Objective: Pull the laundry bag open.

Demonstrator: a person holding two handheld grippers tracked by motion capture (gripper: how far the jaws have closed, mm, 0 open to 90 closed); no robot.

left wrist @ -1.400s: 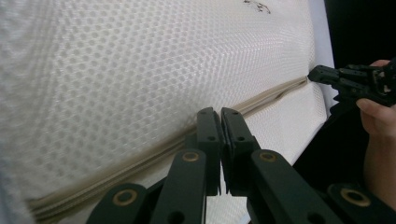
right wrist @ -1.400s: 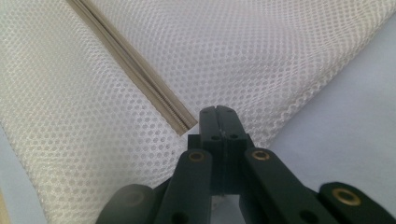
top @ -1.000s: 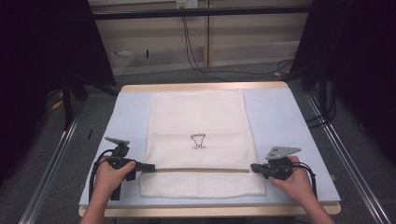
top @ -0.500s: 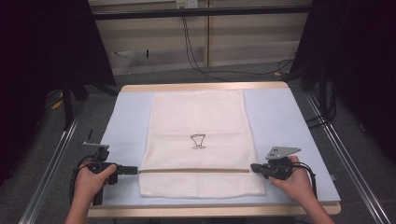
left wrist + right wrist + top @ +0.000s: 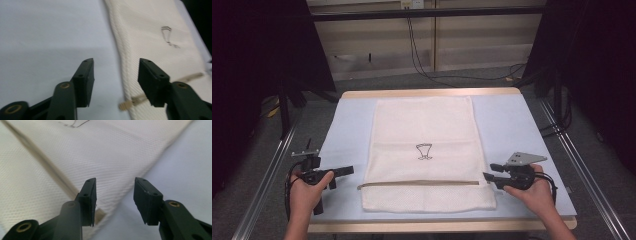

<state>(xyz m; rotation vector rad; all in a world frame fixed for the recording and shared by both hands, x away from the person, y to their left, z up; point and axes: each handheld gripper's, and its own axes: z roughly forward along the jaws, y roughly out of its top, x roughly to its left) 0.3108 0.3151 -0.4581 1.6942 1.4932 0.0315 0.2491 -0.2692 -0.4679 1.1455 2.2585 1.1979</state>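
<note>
Between the two grippers lies a cream cloth bag (image 5: pixel 424 150), flat on the blue mat (image 5: pixel 512 125). Its left edge sits just past the left gripper (image 5: pixel 346 171), whose jaws have just been opening and hold nothing. Its right edge, by the tan drawstring (image 5: pixel 419 183), sits under the right gripper (image 5: pixel 487 171), whose jaws have also just been opening and hold nothing.

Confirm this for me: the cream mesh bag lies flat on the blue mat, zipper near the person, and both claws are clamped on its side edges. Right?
Not quite. The mesh bag lies flat on the blue mat, zipper near the person, but neither claw is clamped. Both have just opened: the left claw and right claw stand apart in the gripper views, holding nothing.
</note>
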